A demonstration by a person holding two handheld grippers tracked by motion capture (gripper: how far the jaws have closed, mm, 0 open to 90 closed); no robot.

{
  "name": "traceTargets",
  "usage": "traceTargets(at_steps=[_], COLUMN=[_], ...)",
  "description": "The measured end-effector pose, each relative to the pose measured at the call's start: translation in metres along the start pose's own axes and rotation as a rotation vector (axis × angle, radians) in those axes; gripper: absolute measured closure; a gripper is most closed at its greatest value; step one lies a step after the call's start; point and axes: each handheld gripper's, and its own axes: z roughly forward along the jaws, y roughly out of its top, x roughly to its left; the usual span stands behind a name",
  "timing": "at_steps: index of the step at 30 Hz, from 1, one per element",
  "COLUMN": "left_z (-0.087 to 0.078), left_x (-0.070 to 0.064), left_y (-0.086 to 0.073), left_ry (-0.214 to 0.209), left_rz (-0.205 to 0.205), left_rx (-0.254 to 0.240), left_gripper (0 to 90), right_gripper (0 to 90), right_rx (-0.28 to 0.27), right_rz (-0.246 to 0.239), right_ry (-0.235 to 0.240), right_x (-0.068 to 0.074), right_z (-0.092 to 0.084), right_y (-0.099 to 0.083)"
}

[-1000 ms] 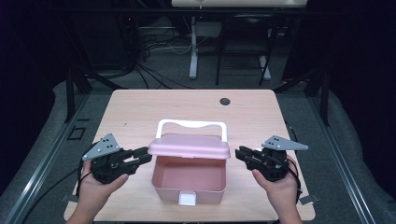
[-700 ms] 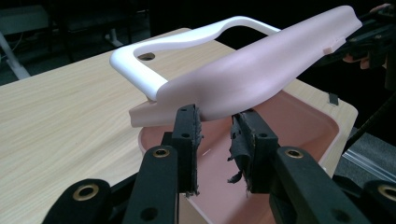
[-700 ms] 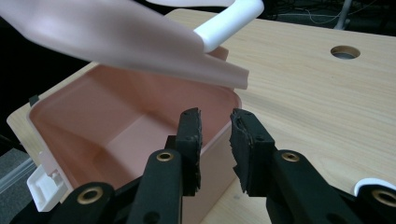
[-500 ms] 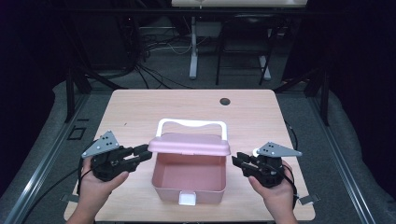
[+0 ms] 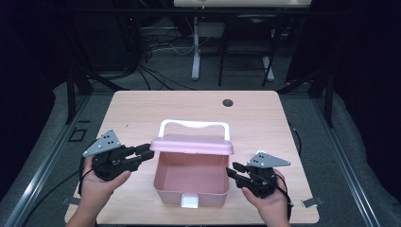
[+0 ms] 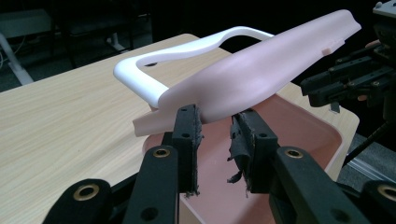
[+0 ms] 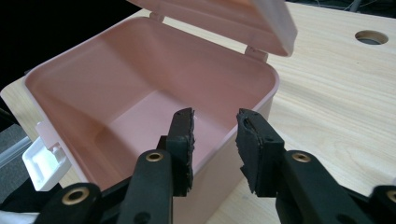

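dark room, pale wooden desk (image 5: 142, 109). pink plastic lidded box (image 5: 191, 182) with white handle (image 5: 194, 125) sits at desk's near middle, lid half raised. left tongs (image 5: 142, 153) apart at lid's left corner, likely propping it. right tongs (image 5: 232, 171), just been opening, empty, straddle box's right wall, probably to steady it.

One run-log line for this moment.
box: open, empty | lid: raised | left gripper: open at lid | right gripper: jaws just opening, beside box
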Motion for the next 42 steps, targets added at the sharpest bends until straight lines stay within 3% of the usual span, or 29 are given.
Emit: traceTargets(at_steps=[25, 42], left_z=[0.003, 0.006], left_x=[0.006, 0.007], left_y=[0.01, 0.018], left_ry=[0.006, 0.012], left_rz=[-0.016, -0.009], left_rx=[-0.013, -0.013], left_gripper=[71.6, 71.7], right_gripper=[60.0, 64.3], right_rx=[0.057, 0.054], right_rz=[0.008, 0.007], right_ry=[0.0, -0.01], right_x=[0.005, 0.0], right_z=[0.015, 0.015], right_y=[-0.012, -0.013])
